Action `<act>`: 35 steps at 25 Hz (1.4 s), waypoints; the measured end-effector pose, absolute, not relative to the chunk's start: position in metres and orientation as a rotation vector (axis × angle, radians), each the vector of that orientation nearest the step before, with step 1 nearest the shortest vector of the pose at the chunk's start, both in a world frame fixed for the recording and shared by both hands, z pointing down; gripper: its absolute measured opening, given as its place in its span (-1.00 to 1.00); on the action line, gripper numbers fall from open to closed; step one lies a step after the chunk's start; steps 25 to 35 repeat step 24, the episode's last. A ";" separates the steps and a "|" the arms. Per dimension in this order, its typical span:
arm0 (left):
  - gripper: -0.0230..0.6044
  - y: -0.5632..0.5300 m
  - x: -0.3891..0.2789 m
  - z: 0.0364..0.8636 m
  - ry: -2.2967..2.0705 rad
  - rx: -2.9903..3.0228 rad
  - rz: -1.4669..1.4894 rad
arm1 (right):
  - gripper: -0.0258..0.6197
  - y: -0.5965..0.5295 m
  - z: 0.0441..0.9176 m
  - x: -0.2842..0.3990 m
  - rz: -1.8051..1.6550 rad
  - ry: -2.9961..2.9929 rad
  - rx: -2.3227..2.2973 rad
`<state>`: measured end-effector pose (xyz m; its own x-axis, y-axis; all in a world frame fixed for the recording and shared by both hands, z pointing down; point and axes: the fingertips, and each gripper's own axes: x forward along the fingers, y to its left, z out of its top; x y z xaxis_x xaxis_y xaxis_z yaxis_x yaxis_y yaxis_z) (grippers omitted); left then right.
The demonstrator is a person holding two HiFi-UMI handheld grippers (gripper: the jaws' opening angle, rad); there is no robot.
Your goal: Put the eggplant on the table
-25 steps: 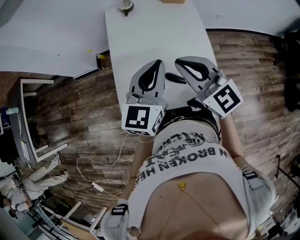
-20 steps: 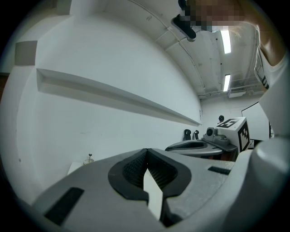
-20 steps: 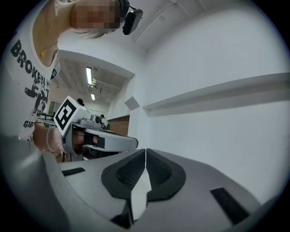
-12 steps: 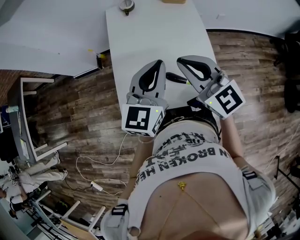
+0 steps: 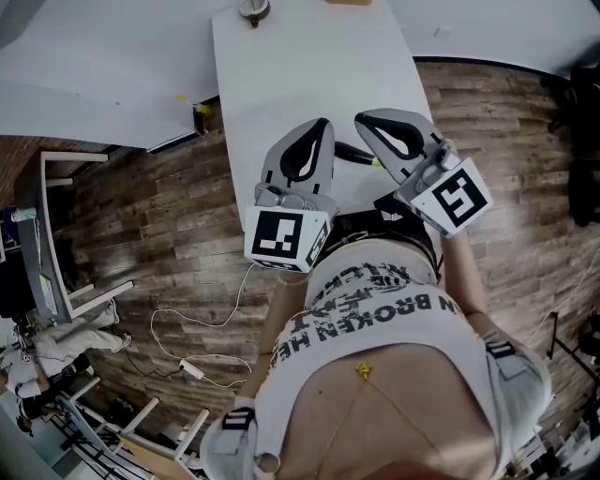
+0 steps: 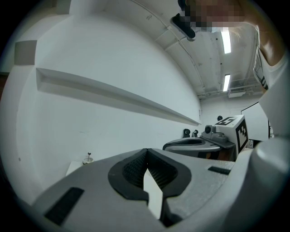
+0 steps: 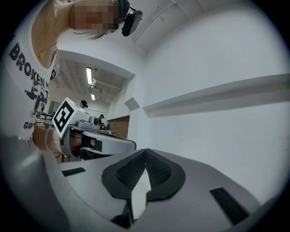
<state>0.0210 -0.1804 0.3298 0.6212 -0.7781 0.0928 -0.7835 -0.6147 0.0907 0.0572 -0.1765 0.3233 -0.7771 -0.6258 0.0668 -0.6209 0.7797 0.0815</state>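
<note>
In the head view a dark, elongated eggplant [image 5: 349,154] lies on the near part of the white table [image 5: 309,66], its right end hidden under my right gripper. My left gripper [image 5: 322,127] hovers just left of it and my right gripper [image 5: 362,120] just right of it, both pointing away from the person. Neither touches the eggplant. The left gripper [image 6: 146,152] has its pads meeting at the tip with nothing between them. The right gripper [image 7: 145,152] is the same. Neither gripper view shows the eggplant.
A small round object [image 5: 251,11] and a tan item [image 5: 347,3] sit at the table's far end. White boards [image 5: 94,75] lie to the left. A metal frame [image 5: 52,234] and a cable [image 5: 202,370] are on the wooden floor. The person's torso [image 5: 384,375] fills the bottom.
</note>
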 end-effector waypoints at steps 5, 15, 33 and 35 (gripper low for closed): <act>-0.91 -0.179 0.022 0.331 -1.318 2.716 0.070 | -0.90 -0.175 0.325 0.057 -0.092 -2.888 0.990; -0.91 -0.174 0.027 0.333 -1.312 2.716 0.084 | -0.90 -0.172 0.325 0.064 -0.075 -2.891 0.976; -0.91 -0.174 0.026 0.336 -1.311 2.711 0.087 | -0.90 -0.171 0.330 0.065 -0.061 -2.878 0.969; -0.91 -0.174 0.026 0.336 -1.311 2.711 0.087 | -0.90 -0.171 0.330 0.065 -0.061 -2.878 0.969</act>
